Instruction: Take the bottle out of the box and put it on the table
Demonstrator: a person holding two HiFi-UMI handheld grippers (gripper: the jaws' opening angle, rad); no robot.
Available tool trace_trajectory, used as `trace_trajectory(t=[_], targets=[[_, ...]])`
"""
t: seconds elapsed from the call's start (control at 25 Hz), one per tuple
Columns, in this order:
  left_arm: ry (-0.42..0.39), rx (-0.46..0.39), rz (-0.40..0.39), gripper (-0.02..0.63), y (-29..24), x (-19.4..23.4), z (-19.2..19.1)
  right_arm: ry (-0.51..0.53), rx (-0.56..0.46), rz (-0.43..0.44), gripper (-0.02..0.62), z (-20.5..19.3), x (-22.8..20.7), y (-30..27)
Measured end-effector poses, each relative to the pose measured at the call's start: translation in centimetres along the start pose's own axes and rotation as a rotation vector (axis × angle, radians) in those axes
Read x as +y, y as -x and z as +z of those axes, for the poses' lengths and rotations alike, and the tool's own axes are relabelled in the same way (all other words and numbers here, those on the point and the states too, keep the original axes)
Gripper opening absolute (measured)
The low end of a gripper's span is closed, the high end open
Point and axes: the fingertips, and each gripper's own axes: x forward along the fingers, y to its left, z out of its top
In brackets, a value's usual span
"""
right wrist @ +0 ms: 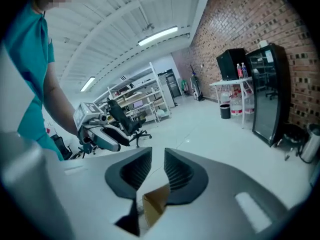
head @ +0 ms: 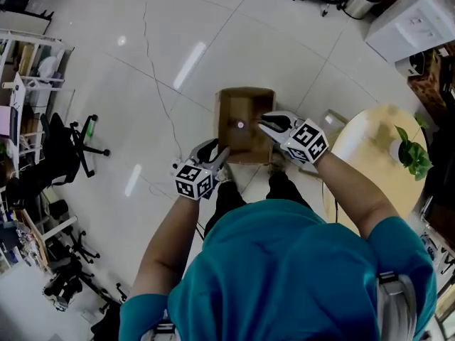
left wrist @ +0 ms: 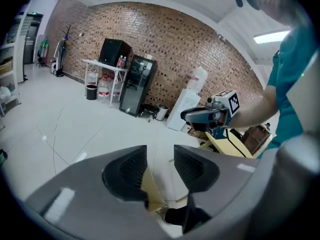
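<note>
Head view: person stands over an open cardboard box [head: 245,112] that sits on the pale tiled floor [head: 142,69], opening upward. Bottle [head: 240,125] is inside the box; only a small pale round top shows from above, near the middle of the opening, the body not resolvable. Right gripper [head: 267,124] reaches over the box's right rim, its tips above the opening and just beside that pale top; contact cannot be judged. Left gripper [head: 219,155] is at the box's near left corner, outside the wall, pointing toward it. Left gripper view: the jaws of the left gripper [left wrist: 160,166] stand apart with a clear gap, nothing between the ribbed pads; a cardboard edge of the box [left wrist: 150,186] and floor show through the gap below. The right gripper [left wrist: 189,116] appears in the same view, further off and to the right. Right gripper view: the jaws of the right gripper [right wrist: 158,169] are apart by a narrower gap, pads pressing on nothing; a flap of the box [right wrist: 156,204] lies below them. The left gripper [right wrist: 116,143] shows to the left there. Round light wooden table [head: 362,144] stands right of the box, carrying a potted plant [head: 411,155]. An office chair [head: 71,148] stands well apart on the left.
</note>
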Motion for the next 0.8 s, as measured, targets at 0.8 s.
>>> trace_trajectory(t=[0.8], targets=[[-0.017, 0.489, -0.079, 0.335, -27.5, 26.0, -34.8, -0.309, 0.128, -0.239, 0.175, -35.9, -20.3, -22.6]])
